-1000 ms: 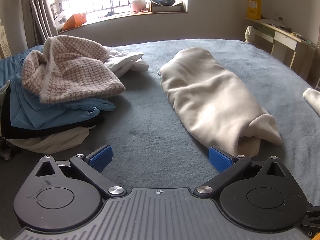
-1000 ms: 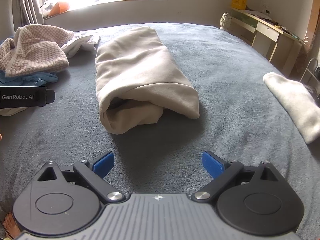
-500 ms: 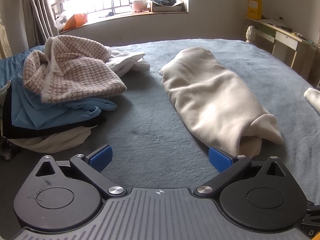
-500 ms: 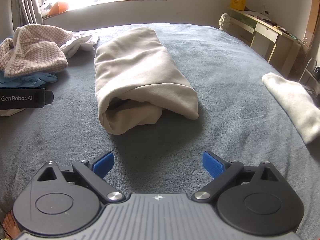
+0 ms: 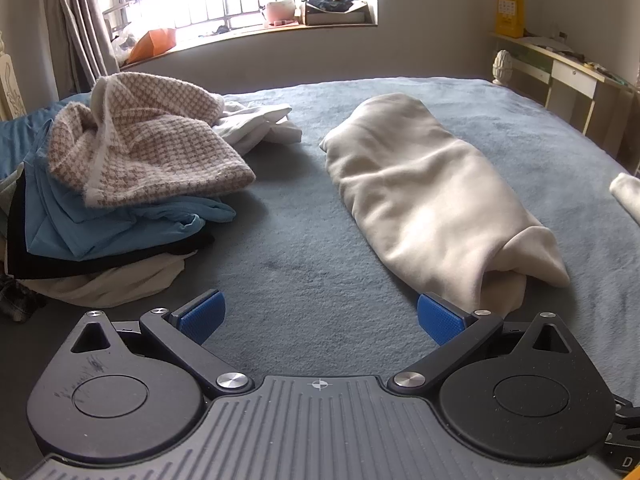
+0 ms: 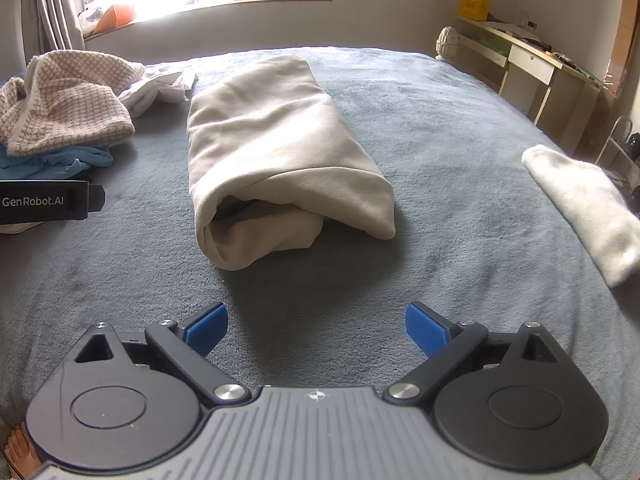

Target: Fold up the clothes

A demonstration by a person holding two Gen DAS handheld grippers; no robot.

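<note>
Both tools, left tool and right tool, gape empty; folded garment at twelve o'clock on the bed.

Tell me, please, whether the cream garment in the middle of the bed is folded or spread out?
Folded. The cream garment lies as a compact long bundle on the bed, its sides wrapped over and inner layers showing at the near end.

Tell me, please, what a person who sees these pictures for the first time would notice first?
First comes the cream garment, folded into a long bundle in the middle of the grey-blue bed. Next is the clothes pile to its left, with a checked knit on top of blue and black pieces. Both the left gripper and the right gripper hang open and empty over the bed, near the bundle's close end.
</note>
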